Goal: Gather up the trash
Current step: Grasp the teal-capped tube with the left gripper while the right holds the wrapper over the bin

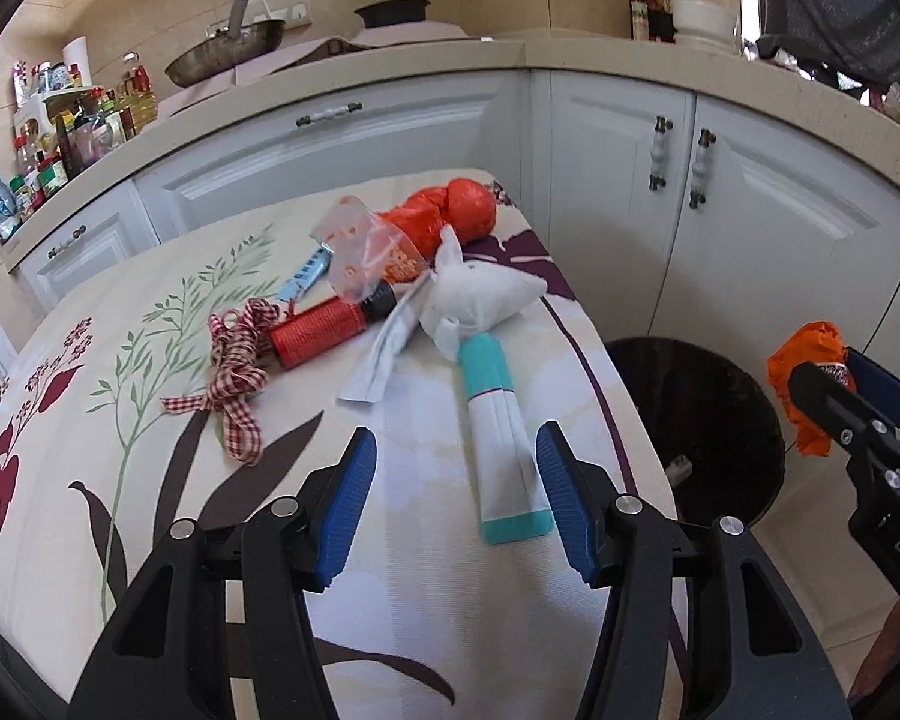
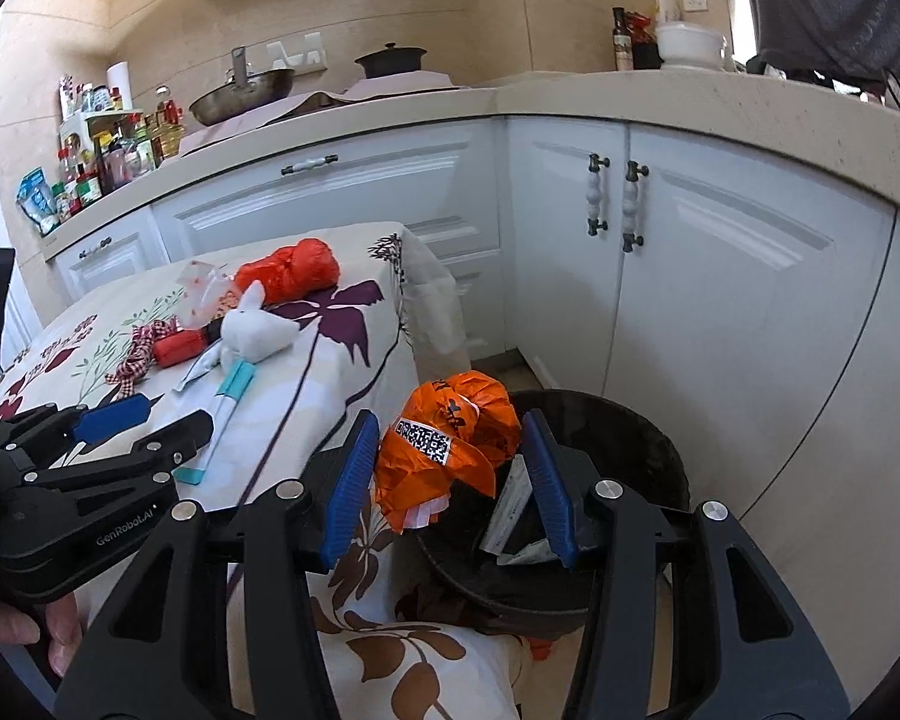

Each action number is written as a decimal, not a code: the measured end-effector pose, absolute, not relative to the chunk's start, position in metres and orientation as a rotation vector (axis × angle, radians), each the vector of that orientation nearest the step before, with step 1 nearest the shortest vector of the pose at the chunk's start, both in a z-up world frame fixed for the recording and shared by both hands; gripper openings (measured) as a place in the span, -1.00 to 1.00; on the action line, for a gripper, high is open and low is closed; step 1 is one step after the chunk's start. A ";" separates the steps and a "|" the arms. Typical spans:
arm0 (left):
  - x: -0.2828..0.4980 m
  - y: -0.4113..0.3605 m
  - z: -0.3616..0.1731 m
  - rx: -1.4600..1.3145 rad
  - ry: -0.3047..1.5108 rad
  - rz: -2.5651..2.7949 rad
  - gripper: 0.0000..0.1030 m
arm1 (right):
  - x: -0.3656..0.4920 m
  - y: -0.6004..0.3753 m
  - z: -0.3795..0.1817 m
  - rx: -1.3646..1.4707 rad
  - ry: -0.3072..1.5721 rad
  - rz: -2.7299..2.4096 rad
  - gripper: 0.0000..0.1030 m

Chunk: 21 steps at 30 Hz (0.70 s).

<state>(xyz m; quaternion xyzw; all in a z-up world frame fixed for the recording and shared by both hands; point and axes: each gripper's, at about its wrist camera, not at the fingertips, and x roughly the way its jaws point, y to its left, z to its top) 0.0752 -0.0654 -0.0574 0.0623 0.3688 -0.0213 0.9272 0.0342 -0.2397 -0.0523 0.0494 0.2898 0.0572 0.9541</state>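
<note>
My left gripper (image 1: 457, 498) stands open low over the flower-print tablecloth (image 1: 150, 420). A teal-and-white tube (image 1: 498, 420) lies flat on the cloth, and its near end reaches in between the blue pads (image 1: 354, 498) without being squeezed. Beyond it lie a white cloth bundle (image 1: 486, 294), a red spool (image 1: 324, 333), a gingham ribbon (image 1: 240, 372), a clear printed bag (image 1: 366, 252) and a red-orange bag roll (image 1: 450, 213). My right gripper (image 2: 450, 462) is shut on a crumpled orange bag (image 2: 444, 450), held at the table's edge beside the rim of the black bin (image 2: 630, 438).
The bin (image 1: 690, 420) stands on the floor between the table's right edge and white corner cabinets (image 1: 750, 228); paper scraps (image 2: 510, 516) lie inside it. A counter with bottles (image 1: 60, 144), a pan (image 1: 228, 51) and a pot runs behind. A hand (image 2: 48, 630) holds the left gripper (image 2: 144, 420).
</note>
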 end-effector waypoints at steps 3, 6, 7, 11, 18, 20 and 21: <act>0.078 -0.069 -0.062 0.149 0.787 -0.042 -0.11 | 0.035 -0.244 -0.054 0.110 0.589 0.116 -0.06; 0.078 -0.072 -0.064 0.167 0.794 -0.045 -0.20 | 0.038 -0.246 -0.056 0.116 0.593 0.118 -0.06; 0.078 -0.072 -0.064 0.171 0.794 -0.045 -0.21 | 0.038 -0.246 -0.056 0.117 0.594 0.118 -0.06; 0.079 -0.071 -0.064 0.161 0.802 -0.055 -0.22 | 0.038 -0.246 -0.056 0.117 0.595 0.118 -0.06; 0.075 -0.072 -0.064 0.156 0.799 -0.090 -0.56 | 0.038 -0.242 -0.056 0.110 0.596 0.116 -0.06; 0.074 -0.073 -0.064 0.158 0.794 -0.093 -0.57 | 0.037 -0.240 -0.056 0.105 0.595 0.116 -0.06; 0.074 -0.072 -0.064 0.151 0.794 -0.097 -0.57 | 0.036 -0.240 -0.055 0.104 0.595 0.116 -0.06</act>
